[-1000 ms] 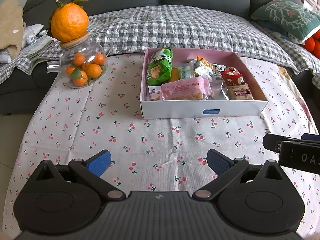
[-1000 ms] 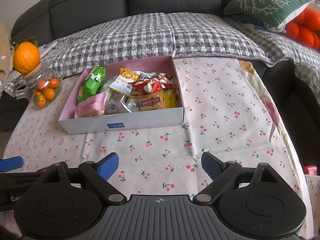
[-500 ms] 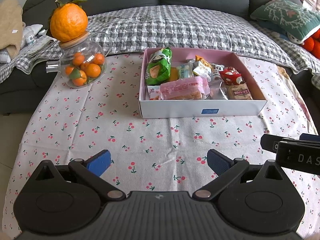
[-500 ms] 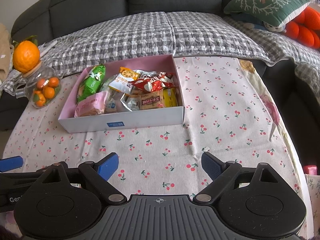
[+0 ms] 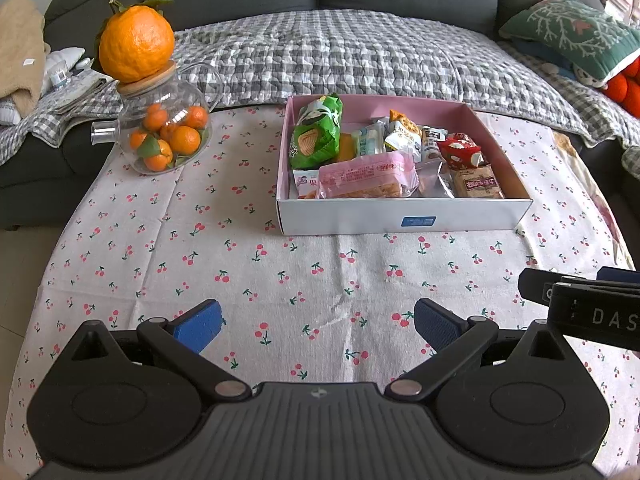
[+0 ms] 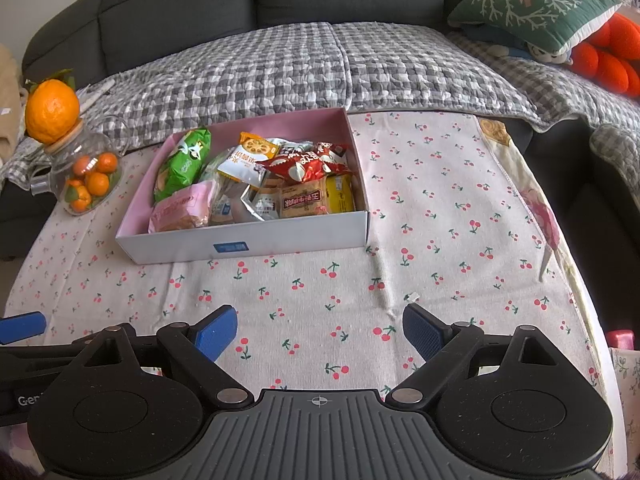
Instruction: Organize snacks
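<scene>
A white box with a pink inside [image 5: 404, 220] [image 6: 248, 242] sits on the cherry-print tablecloth [image 5: 240, 272] [image 6: 440, 220], filled with several snack packets: a green bag [image 5: 316, 132] [image 6: 182, 162], a pink wrapper [image 5: 366, 178] [image 6: 180, 210], a red packet [image 5: 460, 152] [image 6: 304, 166]. My left gripper [image 5: 318, 326] hovers open over the bare cloth in front of the box, nothing between its blue pads. My right gripper [image 6: 320, 330] is open too, empty, in front of the box's right corner. Each gripper shows at the edge of the other's view.
A glass jar of small oranges [image 5: 166, 136] [image 6: 82, 180] with a large orange [image 5: 136, 44] on its lid stands left of the box. A dark sofa with a checked blanket [image 5: 340, 52] lies behind the table, a green cushion [image 6: 528, 4] at right.
</scene>
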Available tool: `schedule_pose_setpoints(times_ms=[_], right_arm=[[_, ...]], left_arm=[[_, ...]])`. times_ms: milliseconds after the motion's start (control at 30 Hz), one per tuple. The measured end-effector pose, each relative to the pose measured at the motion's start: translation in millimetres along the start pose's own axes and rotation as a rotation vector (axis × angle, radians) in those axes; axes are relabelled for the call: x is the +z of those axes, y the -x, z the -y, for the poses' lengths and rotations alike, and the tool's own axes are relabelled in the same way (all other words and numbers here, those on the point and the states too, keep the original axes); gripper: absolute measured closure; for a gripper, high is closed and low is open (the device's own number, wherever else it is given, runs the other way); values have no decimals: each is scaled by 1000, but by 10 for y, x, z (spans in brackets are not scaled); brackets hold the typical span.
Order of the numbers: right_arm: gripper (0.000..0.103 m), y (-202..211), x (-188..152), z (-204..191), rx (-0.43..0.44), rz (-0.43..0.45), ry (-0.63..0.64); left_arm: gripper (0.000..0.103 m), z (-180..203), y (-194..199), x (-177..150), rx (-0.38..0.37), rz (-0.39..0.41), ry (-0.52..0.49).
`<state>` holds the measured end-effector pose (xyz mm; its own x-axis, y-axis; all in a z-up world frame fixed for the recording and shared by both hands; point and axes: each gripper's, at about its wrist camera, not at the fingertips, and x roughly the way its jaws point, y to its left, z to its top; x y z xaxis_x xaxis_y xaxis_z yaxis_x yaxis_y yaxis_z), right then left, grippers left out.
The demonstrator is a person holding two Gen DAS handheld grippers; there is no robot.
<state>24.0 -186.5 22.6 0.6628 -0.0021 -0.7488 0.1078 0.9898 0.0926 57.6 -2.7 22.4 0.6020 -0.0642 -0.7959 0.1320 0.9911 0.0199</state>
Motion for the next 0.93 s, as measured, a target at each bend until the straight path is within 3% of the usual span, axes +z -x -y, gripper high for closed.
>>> schedule_pose_setpoints(times_ms=[933], right_arm=[[11, -19, -27, 8, -3, -4, 2]], left_arm=[[1, 2, 5, -22, -12, 2, -8]])
